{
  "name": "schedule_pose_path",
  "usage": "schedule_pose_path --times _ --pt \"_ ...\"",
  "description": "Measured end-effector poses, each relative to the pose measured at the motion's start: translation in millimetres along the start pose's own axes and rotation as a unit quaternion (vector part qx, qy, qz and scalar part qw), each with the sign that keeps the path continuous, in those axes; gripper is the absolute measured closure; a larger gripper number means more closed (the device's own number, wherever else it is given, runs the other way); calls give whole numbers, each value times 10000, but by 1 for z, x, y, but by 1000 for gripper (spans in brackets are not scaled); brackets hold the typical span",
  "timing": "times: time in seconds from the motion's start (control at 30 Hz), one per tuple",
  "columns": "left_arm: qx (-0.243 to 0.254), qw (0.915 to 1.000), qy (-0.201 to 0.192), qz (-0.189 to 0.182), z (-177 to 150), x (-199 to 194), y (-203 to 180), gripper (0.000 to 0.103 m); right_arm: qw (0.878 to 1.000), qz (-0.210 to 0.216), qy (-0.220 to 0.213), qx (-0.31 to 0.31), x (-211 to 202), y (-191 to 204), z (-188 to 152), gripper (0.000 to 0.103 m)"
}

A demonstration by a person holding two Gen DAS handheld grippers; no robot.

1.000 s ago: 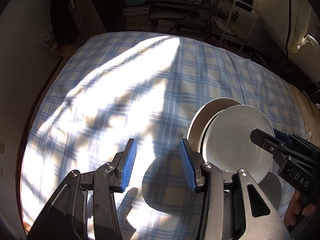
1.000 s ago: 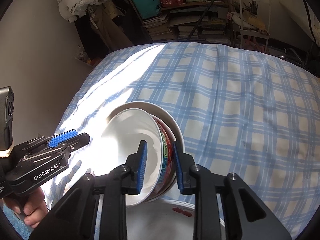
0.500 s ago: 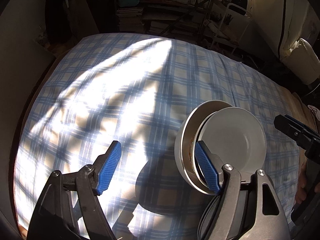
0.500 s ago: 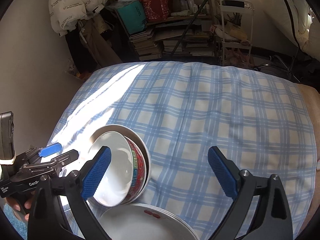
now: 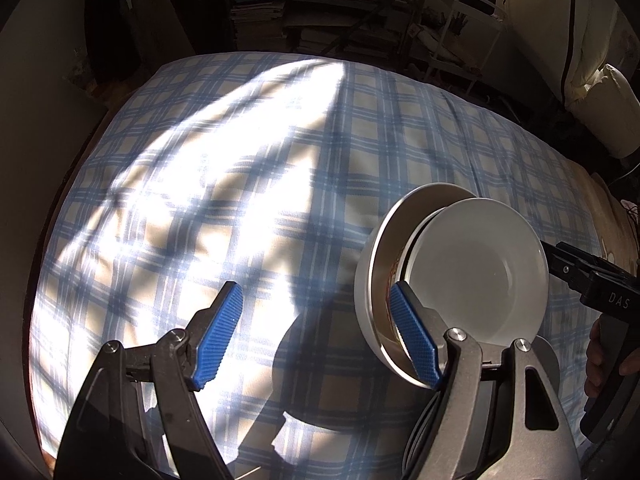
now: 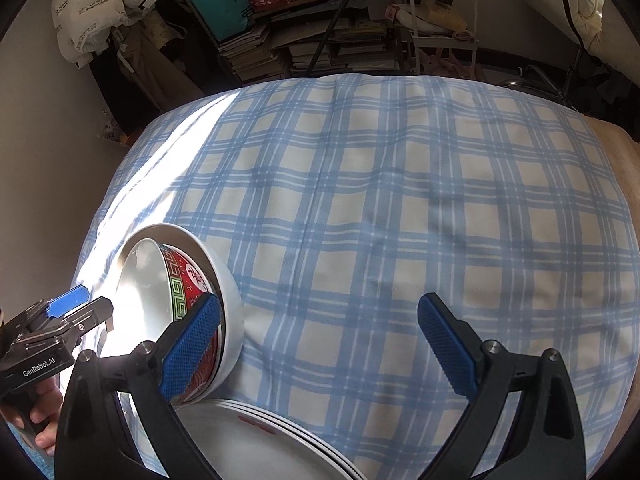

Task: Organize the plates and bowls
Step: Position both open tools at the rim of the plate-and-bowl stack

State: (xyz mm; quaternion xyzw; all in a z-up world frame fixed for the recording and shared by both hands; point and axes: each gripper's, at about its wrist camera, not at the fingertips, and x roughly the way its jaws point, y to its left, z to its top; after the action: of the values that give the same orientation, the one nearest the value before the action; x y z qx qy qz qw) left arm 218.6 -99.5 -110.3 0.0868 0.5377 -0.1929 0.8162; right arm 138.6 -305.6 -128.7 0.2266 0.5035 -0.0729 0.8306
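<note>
Now I am holding both sets of jaws spread wide with nothing gripped, the left gripper (image 5: pixel 308 334) just left of the nested bowls (image 5: pixel 460 276) on the checked bed (image 6: pixel 380 208) and the right gripper (image 6: pixel 320 346) just right of them. Nesting seems done, the red-patterned bowl (image 6: pixel 188 284) leaning inside the white bowl (image 6: pixel 230 300), just beyond the stacked plates (image 6: pixel 256 440); next I am probably needing to level it. Readable writing: "GenRobot.AI" and "DAS" on the gripper bodies.
</note>
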Motion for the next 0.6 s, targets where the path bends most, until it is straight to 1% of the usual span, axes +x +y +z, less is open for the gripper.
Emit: schedule_pose_path --times 0.33,0.5,0.6 --pt "-23 9999 86 -89 1 5 2 28 9983 364 390 240 10 -3 -5 0" --pt "-19 9998 148 -136 0 8 2 27 9980 390 425 252 13 0 -5 0" --pt "-3 9998 154 -157 0 6 1 27 9985 300 351 278 12 0 -4 0"
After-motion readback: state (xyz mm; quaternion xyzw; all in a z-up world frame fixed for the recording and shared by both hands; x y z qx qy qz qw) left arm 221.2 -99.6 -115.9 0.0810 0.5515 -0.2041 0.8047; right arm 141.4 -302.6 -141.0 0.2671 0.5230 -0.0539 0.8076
